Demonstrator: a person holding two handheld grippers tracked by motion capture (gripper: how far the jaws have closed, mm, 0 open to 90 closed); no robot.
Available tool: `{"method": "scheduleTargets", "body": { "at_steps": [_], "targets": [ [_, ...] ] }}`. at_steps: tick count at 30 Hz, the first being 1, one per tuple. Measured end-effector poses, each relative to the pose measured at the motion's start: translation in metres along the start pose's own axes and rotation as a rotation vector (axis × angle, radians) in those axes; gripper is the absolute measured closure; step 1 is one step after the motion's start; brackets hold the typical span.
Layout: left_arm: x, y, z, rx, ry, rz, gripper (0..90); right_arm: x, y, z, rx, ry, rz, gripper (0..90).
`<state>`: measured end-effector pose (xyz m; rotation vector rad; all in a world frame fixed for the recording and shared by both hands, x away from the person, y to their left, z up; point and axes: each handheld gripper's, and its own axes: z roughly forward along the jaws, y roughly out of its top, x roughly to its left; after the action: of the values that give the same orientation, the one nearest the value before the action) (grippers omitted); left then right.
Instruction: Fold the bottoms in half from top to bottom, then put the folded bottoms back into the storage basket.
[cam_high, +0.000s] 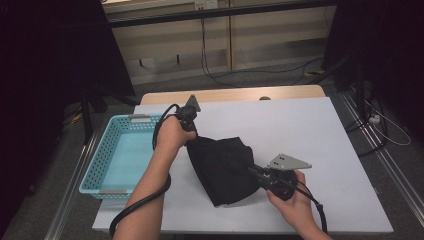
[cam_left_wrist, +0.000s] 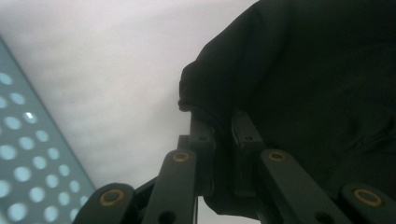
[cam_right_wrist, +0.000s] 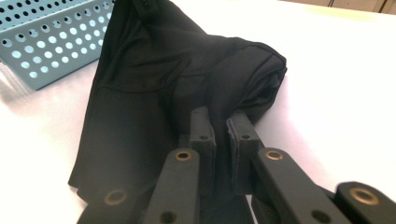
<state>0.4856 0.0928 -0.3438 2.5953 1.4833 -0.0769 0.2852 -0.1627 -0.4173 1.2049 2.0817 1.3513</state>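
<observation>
A black garment (cam_high: 221, 167) hangs bunched over the white table (cam_high: 300, 135), stretched between my two grippers. My left gripper (cam_high: 192, 138) pinches its upper left corner, close to the basket. The left gripper view has the black cloth (cam_left_wrist: 317, 93) caught between the two narrow jaws of my left gripper (cam_left_wrist: 222, 123). My right gripper (cam_high: 251, 170) grips the cloth's right edge near the table's front. In the right gripper view my right gripper (cam_right_wrist: 223, 119) has a fold of the garment (cam_right_wrist: 154, 74) pinched between its jaws, and the rest drapes down to the table.
A light blue perforated basket (cam_high: 105, 155) stands at the table's left edge, beside the left hand; its wall (cam_right_wrist: 51, 42) is close to the cloth. Cables trail from both grippers. Dark stands and floor cables lie beyond the table.
</observation>
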Motion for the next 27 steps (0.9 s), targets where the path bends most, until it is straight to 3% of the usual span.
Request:
{"method": "scheduleTargets", "body": {
  "at_steps": [6,13,27],
  "targets": [
    [0.000,0.002,-0.015,0.007,0.007,0.016,81.7,0.006,0.003,0.000,-0.015,0.007,-0.006,83.3],
    [0.003,0.005,-0.025,0.008,0.017,-0.004,81.8,0.010,0.007,0.001,-0.039,0.015,0.005,83.3],
    [0.007,0.011,-0.049,0.015,0.040,-0.017,81.8,0.023,0.018,0.001,-0.083,0.027,-0.023,83.3]
  ]
}}
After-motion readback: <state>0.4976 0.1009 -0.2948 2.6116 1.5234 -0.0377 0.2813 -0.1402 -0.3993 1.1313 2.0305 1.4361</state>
